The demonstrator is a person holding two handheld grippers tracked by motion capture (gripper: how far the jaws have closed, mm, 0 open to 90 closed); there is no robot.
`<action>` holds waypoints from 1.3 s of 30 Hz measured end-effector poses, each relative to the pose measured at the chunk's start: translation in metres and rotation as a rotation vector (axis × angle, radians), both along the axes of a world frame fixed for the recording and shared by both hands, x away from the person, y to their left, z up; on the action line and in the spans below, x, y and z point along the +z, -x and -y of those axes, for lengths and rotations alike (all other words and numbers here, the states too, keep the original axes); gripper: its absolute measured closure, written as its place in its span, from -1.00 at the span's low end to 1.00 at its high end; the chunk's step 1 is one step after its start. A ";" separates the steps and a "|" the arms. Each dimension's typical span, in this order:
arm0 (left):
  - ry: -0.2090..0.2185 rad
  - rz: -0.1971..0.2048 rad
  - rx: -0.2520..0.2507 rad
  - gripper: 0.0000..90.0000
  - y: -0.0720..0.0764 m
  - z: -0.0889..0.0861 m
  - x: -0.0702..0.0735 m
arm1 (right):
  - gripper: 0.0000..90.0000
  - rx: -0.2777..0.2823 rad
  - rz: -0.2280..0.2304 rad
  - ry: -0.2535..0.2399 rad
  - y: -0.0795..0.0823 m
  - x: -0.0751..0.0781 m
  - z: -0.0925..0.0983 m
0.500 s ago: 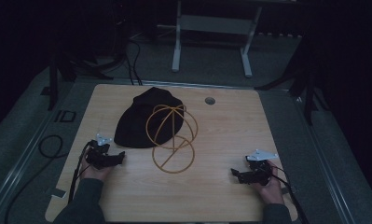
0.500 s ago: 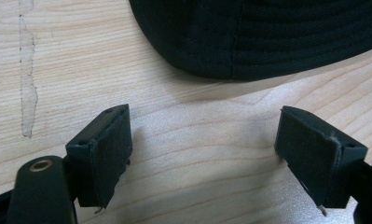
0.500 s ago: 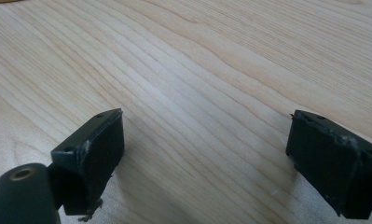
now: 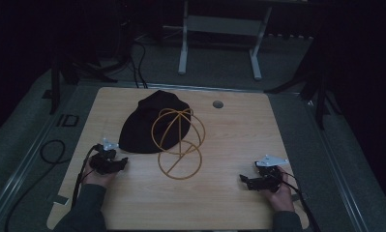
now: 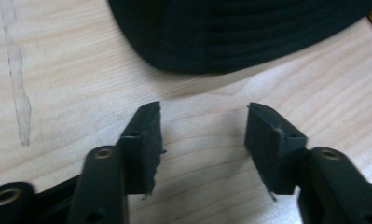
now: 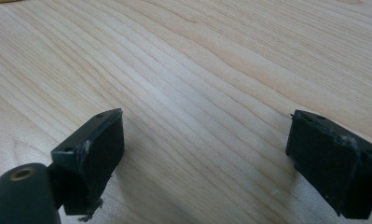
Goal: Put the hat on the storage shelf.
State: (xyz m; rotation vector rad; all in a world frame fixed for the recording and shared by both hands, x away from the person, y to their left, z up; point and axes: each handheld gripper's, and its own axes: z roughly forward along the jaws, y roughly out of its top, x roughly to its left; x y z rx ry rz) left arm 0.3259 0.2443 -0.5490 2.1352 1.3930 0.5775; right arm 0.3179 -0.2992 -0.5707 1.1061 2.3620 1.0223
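Against the earlier frame, little changed: left gripper (image 4: 117, 164) still low on the table (image 4: 239, 135) just left-front of the wire stand (image 4: 178, 142), right gripper (image 4: 248, 182) still well off to the stand's right-front, black cap (image 4: 144, 125) and stand unmoved. Counted: one cap, one gold wire stand of crossing hoops on a ring base, two grippers, one small round hole (image 4: 218, 104) in the tabletop behind and right of the stand. Left of the stand, the cap lying flat, its right edge overlapping the stand's hoops from behind; in the left gripper view, the cap's dark curved edge (image 5: 230, 37) just beyond the jaw tips, apart from them, bare wood between. Left gripper (image 5: 202, 135) parted with nothing in the gap, only wood grain. Right of the stand, right gripper (image 6: 204, 144) spread wide over bare wood, gripping nothing. Open room: a broad bare stretch of table between the stand and the right gripper, and along the near edge in front of the stand; less room left of the stand, with the cap close to the left gripper. Both hands near the table's front edge.
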 end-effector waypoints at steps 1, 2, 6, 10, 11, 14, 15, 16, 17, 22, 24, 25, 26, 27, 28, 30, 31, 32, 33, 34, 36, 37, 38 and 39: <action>-0.008 0.000 -0.013 0.09 0.000 0.002 0.002 | -0.75 0.001 0.000 0.001 0.000 0.000 0.000; -0.008 0.000 -0.013 0.11 0.000 0.002 0.002 | -0.75 0.001 0.000 0.001 0.000 0.000 0.000; 0.010 -0.009 -0.050 0.16 0.001 0.007 0.014 | -0.75 0.000 -0.001 0.000 0.001 0.000 0.000; 0.014 -0.032 -0.078 0.21 -0.003 0.009 0.021 | -0.75 -0.001 0.000 0.000 0.001 0.000 0.000; 0.015 -0.034 -0.087 0.25 -0.004 0.010 0.022 | -0.75 -0.001 0.000 0.000 0.001 0.000 0.000; 0.006 -0.046 -0.108 0.30 -0.008 0.012 0.030 | -0.75 -0.002 -0.001 -0.001 0.001 0.000 0.000; -0.001 -0.048 -0.113 0.31 -0.010 0.013 0.033 | -0.75 -0.002 -0.001 -0.001 0.001 0.000 0.000; -0.011 -0.050 -0.119 0.32 -0.012 0.014 0.036 | -0.75 -0.002 0.000 0.000 0.001 0.000 0.000; -0.019 -0.052 -0.120 0.32 -0.015 0.015 0.038 | -0.75 -0.002 -0.001 -0.001 0.001 0.000 0.000; -0.064 -0.065 -0.134 0.32 -0.025 0.020 0.051 | -0.75 -0.002 -0.001 0.000 0.001 0.000 0.000; -0.071 -0.070 -0.136 0.32 -0.030 0.020 0.054 | -0.75 -0.002 0.000 0.000 0.001 0.000 0.000; -0.074 -0.075 -0.138 0.32 -0.032 0.020 0.056 | -0.75 -0.002 -0.001 -0.001 0.001 0.000 0.000; -0.076 -0.077 -0.136 0.32 -0.035 0.020 0.058 | -0.75 -0.002 0.000 0.000 0.001 0.000 0.000; -0.079 -0.079 -0.137 0.32 -0.037 0.019 0.059 | -0.75 -0.002 -0.001 0.000 0.001 0.000 0.000; -0.080 -0.082 -0.136 0.33 -0.039 0.019 0.061 | -0.75 -0.002 -0.001 -0.001 0.001 0.000 0.000; -0.086 -0.088 -0.136 0.33 -0.044 0.019 0.064 | -0.75 -0.002 -0.001 -0.001 0.001 0.000 0.000; -0.087 -0.092 -0.133 0.33 -0.046 0.019 0.065 | -0.75 -0.002 -0.001 -0.001 0.001 0.000 0.000; -0.087 -0.097 -0.133 0.33 -0.048 0.019 0.067 | -0.75 -0.002 -0.001 -0.001 0.001 0.000 0.000; -0.089 -0.099 -0.135 0.33 -0.051 0.019 0.069 | -0.75 -0.002 -0.001 0.000 0.001 0.000 0.000; -0.093 -0.106 -0.139 0.33 -0.054 0.019 0.071 | -0.75 -0.002 -0.001 -0.001 0.001 0.000 0.000; -0.091 -0.115 -0.141 0.33 -0.059 0.019 0.074 | -0.75 -0.002 -0.001 -0.001 0.001 0.000 0.000; -0.097 -0.123 -0.144 0.33 -0.062 0.019 0.075 | -0.75 -0.002 -0.001 0.000 0.001 0.000 0.000; -0.100 -0.127 -0.146 0.33 -0.065 0.019 0.077 | -0.75 -0.002 -0.001 -0.001 0.001 0.000 0.000; -0.096 -0.135 -0.148 0.33 -0.069 0.019 0.078 | -0.75 -0.002 -0.001 0.000 0.001 0.000 0.000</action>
